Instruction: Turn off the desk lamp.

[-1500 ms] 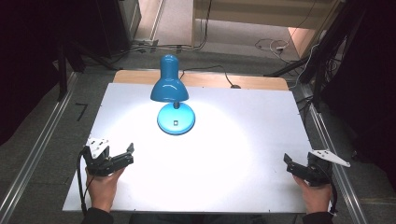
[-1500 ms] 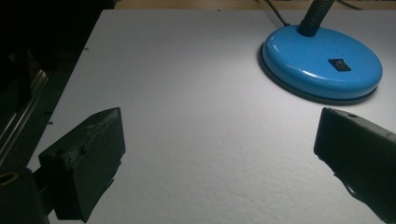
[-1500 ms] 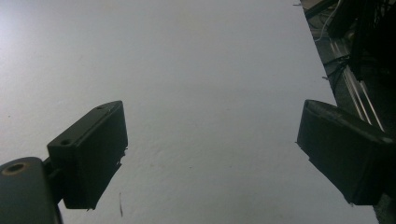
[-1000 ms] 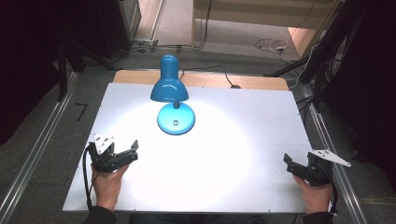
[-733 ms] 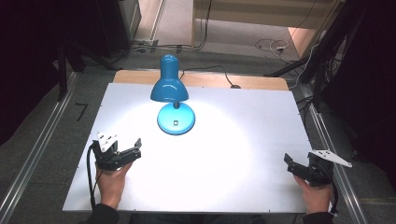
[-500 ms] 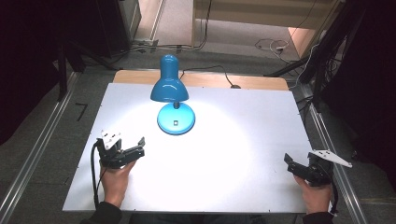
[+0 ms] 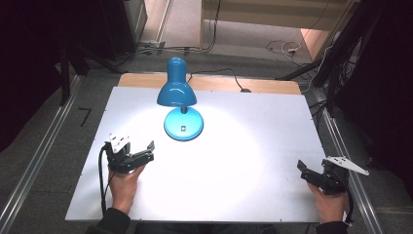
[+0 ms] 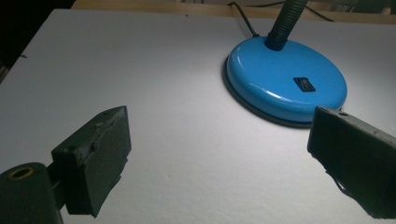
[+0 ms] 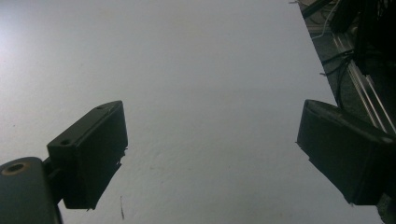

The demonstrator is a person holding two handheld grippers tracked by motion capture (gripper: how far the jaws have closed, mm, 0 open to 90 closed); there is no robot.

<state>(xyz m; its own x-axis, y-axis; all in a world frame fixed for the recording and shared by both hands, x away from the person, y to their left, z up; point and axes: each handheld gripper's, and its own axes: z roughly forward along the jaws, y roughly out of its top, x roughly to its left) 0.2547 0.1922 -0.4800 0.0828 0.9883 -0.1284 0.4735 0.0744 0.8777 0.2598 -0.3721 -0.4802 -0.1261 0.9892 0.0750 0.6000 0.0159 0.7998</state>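
A blue desk lamp [image 7: 177, 89] stands lit at the back middle of the white table [image 7: 243, 146], its round base [image 7: 183, 123] on the tabletop. My left gripper [image 7: 141, 153] is open, nothing between its jaws, just left and in front of the base. In the left gripper view the base [image 8: 285, 86] with its small black switch [image 8: 304, 84] lies ahead and to the right of the open gripper [image 8: 219, 163]. My right gripper [image 7: 303, 173] rests open near the table's right front edge, pointing over bare tabletop [image 9: 210, 93].
The lamp's black cord [image 7: 219, 75] runs off the back over a wooden strip [image 7: 263, 85]. Metal rails [image 7: 350, 161] flank both sides of the table. Cables and dark stands sit on the floor behind.
My left gripper has moved forward and rightward toward the lamp base. The right gripper has stayed in place.
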